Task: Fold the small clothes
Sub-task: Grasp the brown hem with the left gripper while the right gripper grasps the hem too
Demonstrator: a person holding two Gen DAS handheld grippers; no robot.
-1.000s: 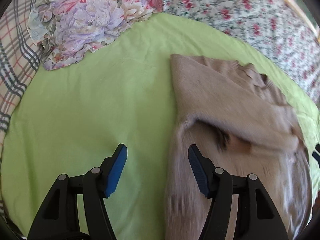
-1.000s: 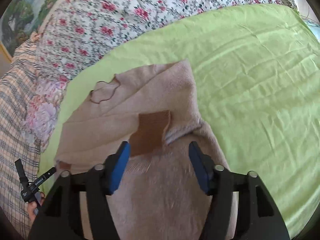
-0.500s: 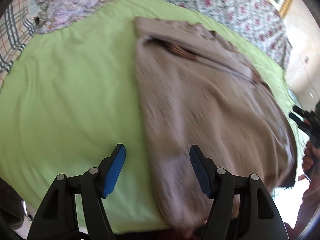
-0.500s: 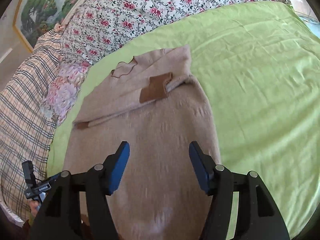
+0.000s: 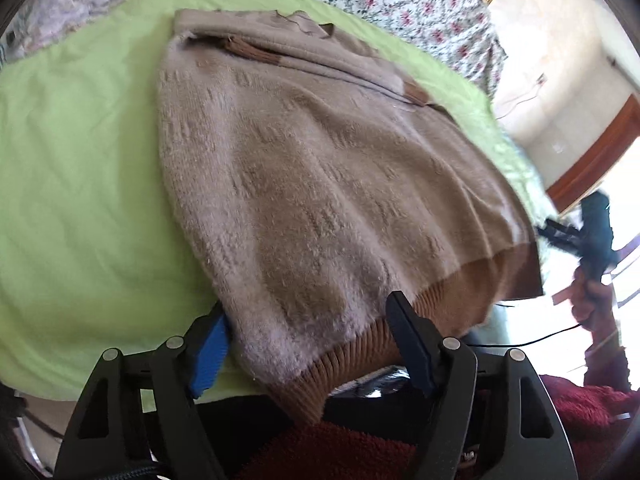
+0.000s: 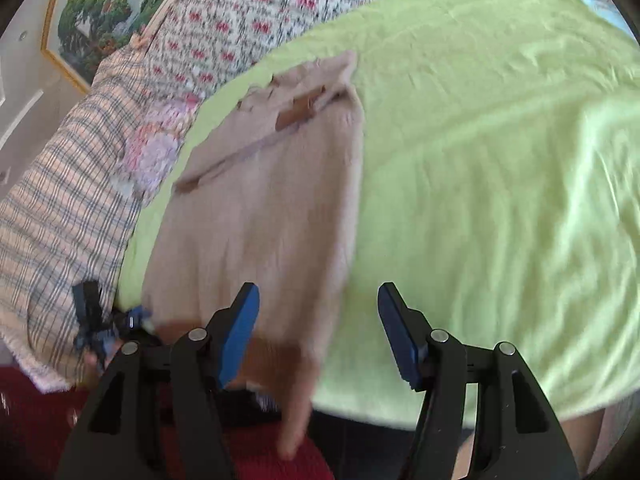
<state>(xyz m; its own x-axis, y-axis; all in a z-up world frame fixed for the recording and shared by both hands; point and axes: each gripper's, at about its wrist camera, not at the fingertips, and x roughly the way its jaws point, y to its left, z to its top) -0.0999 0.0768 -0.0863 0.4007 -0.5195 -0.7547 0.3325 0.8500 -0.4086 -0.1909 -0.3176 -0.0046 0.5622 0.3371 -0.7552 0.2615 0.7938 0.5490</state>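
Green bedsheet (image 5: 80, 168) carries a tan sweater (image 5: 320, 184), sleeves folded across, its hem overhanging the near edge where the left gripper (image 5: 308, 344), jaws opening, straddles it; right gripper (image 6: 320, 332) spread, empty.

Bed covered by a lime-green sheet (image 6: 500, 152), wrinkled and sunlit. Floral bedding with red roses on white (image 6: 256, 12) bunched along the far side; plaid blanket in beige and dark lines (image 6: 52, 216) beside it, plus a pale purple flowered cloth (image 6: 154, 152). Gold-framed landscape painting (image 6: 100, 12) on the wall above. Cream wall (image 5: 560, 80) in the left wrist view, crossed by reddish-brown wood trim (image 5: 596, 152). Strong daylight washing out that corner. Dark red fabric (image 5: 592, 408) low at the near edge.
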